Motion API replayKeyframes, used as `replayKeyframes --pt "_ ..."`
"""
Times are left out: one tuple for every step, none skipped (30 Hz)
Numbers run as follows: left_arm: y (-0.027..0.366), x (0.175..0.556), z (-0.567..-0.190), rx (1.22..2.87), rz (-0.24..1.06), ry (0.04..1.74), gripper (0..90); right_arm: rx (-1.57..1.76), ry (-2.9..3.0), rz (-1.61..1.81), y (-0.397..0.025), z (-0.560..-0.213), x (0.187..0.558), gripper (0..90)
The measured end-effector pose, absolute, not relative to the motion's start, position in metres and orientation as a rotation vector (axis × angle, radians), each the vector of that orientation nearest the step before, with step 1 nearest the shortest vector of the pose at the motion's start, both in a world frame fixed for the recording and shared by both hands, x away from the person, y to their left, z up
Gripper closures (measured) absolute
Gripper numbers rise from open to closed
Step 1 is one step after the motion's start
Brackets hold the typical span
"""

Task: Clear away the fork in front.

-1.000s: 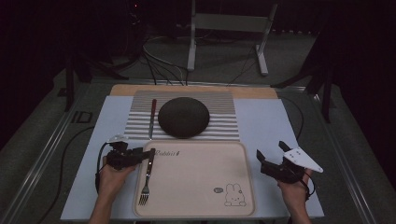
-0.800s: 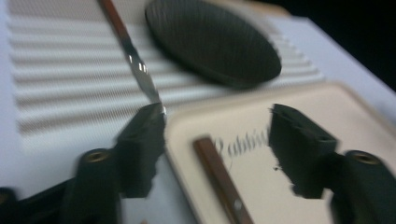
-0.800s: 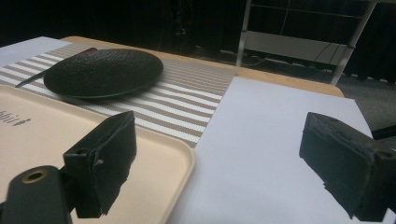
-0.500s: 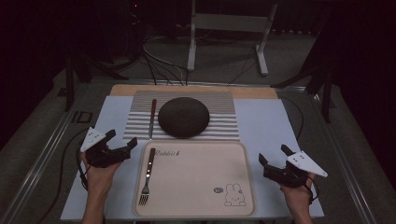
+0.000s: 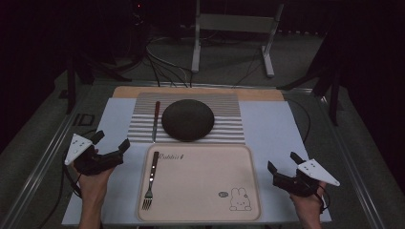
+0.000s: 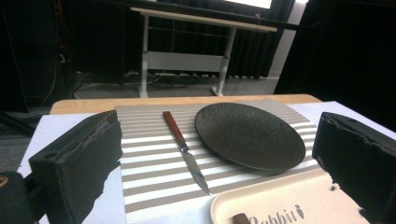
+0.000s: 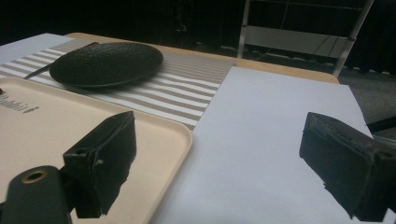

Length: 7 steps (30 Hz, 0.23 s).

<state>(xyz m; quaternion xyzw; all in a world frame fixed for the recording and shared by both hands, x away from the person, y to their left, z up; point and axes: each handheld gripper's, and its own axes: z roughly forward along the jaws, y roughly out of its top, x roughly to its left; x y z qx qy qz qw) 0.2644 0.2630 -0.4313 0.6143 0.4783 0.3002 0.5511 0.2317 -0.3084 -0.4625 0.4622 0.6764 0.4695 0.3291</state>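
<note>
The left gripper (image 5: 111,142) hangs wide open and empty — the fork (image 5: 151,180) lies on the tray (image 5: 205,210) just to its right, apart from it. The right gripper (image 5: 282,162) is likewise spread, holding nothing — the tray's edge lies just left of it.

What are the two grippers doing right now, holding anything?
Left gripper: open, holding nothing, beside the tray.
Right gripper: open, holding nothing.

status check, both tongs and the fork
Left tongs open, empty, beside tray. Right tongs open, empty. Fork flat on tray, untouched. Nothing in the way.
</note>
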Motion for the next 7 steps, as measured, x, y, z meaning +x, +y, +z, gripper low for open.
replayKeyframes --pt "0.2643 0.2639 -0.4312 1.448 0.704 1.13 1.3 1.209 1.77 1.23 -0.3088 -0.4625 0.2308 10.7" --pt "0.2646 0.2636 -0.4313 1.445 0.707 1.134 1.0 1.208 1.773 1.228 -0.3092 -0.4628 0.2295 10.8" --pt "0.2652 0.2633 -0.4315 1.44 0.701 1.132 0.8 1.209 1.774 1.228 -0.3095 -0.4632 0.2292 10.8" --pt "0.266 0.2633 -0.4317 1.437 0.695 1.13 0.5 1.209 1.775 1.228 -0.3097 -0.4637 0.2292 10.7" --pt "0.2664 0.2633 -0.4317 1.434 0.698 1.137 0.4 1.211 1.777 1.227 -0.3098 -0.4642 0.2294 10.7" --pt "0.2668 0.2633 -0.4318 1.429 0.701 1.138 0.3 1.212 1.779 1.224 -0.3098 -0.4648 0.2297 10.8" --pt "0.2668 0.2633 -0.4318 1.429 0.701 1.138 0.3 1.212 1.779 1.224 -0.3098 -0.4648 0.2297 10.8"
